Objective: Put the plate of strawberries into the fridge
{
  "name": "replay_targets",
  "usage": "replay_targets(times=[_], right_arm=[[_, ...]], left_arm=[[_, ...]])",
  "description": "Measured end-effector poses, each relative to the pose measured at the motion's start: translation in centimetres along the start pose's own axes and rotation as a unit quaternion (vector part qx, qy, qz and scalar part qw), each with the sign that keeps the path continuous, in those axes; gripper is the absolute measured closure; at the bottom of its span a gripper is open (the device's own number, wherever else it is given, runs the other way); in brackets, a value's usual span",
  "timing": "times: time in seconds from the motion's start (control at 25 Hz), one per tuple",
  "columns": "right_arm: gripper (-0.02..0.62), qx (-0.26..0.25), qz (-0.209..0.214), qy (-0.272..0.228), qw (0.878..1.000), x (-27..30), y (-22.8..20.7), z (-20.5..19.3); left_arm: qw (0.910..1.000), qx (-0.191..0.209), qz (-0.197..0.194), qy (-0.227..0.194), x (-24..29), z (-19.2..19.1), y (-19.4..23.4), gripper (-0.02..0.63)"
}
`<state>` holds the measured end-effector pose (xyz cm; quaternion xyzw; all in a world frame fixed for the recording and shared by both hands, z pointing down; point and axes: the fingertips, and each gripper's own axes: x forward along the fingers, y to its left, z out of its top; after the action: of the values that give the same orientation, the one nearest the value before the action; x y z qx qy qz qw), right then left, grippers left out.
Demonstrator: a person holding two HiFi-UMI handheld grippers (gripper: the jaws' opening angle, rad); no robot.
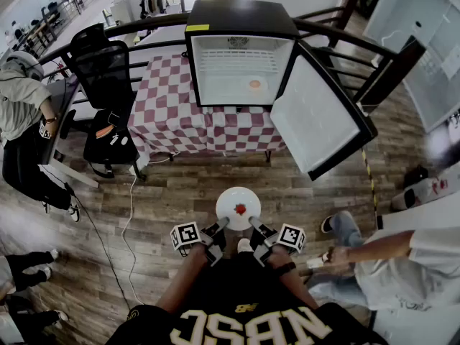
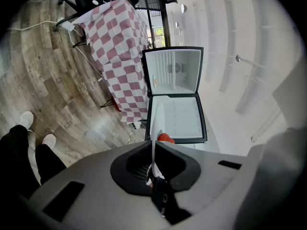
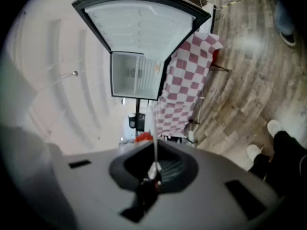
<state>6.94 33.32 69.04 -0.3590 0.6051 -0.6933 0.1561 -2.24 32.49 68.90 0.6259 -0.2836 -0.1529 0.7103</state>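
A white plate (image 1: 238, 201) with one red strawberry (image 1: 239, 209) on it hangs over the wooden floor in front of me. My left gripper (image 1: 222, 226) is shut on its near left rim and my right gripper (image 1: 254, 223) on its near right rim. In the left gripper view the plate (image 2: 154, 128) shows edge-on between the shut jaws of the gripper (image 2: 153, 164), the strawberry (image 2: 165, 138) beyond. The right gripper (image 3: 154, 169) pinches the plate's rim (image 3: 154, 135) likewise. The black fridge (image 1: 241, 56) stands ahead on a checkered table, its door (image 1: 316, 117) swung wide to the right.
A small orange thing (image 1: 255, 85) lies on the fridge floor. The checkered tablecloth (image 1: 169, 117) hangs down below the fridge. A black office chair (image 1: 104, 70) and a seated person (image 1: 21, 121) are at the left, another person (image 1: 381, 257) crouches at my right. A cable (image 1: 129, 214) runs across the floor.
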Motion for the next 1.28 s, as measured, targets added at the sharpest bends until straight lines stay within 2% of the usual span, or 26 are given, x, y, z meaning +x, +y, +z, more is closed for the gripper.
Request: replay_targets(times=[0.16, 0.32, 0.52, 0.76, 0.88, 1.12, 1.28], right_arm=[[0.565, -0.027, 0.006, 0.001, 1.000, 0.5, 0.1, 1.2], [0.565, -0.027, -0.003, 0.012, 1.000, 0.9, -1.1, 1.9], [0.563, -0.031, -0.007, 0.040, 0.999, 2.0, -3.1, 3.0], [0.563, -0.021, 0.000, 0.055, 0.998, 3.3, -4.8, 4.8], [0.563, -0.018, -0.002, 0.062, 0.998, 3.7, -5.7, 5.5], [0.563, -0.007, 0.006, 0.067, 0.998, 4.1, -5.9, 7.8], [0.563, 0.009, 0.003, 0.061, 0.998, 5.0, -5.4, 8.8]], left_arm=[[0.9999, 0.012, -0.001, 0.004, 1.1, 0.6, -0.1, 0.578], [0.9998, 0.019, 0.008, 0.004, 1.9, 0.8, 0.9, 0.578], [0.9998, -0.017, -0.003, 0.014, 3.6, 0.8, 3.2, 0.578], [0.9998, -0.005, 0.013, 0.016, 5.4, 2.1, 5.5, 0.578], [0.9996, -0.017, 0.022, 0.004, 6.3, 2.2, 6.2, 0.578], [0.9988, -0.031, 0.037, -0.007, 8.1, 2.9, 5.9, 0.579], [0.9983, -0.036, 0.045, 0.006, 9.2, 4.2, 5.4, 0.580]])
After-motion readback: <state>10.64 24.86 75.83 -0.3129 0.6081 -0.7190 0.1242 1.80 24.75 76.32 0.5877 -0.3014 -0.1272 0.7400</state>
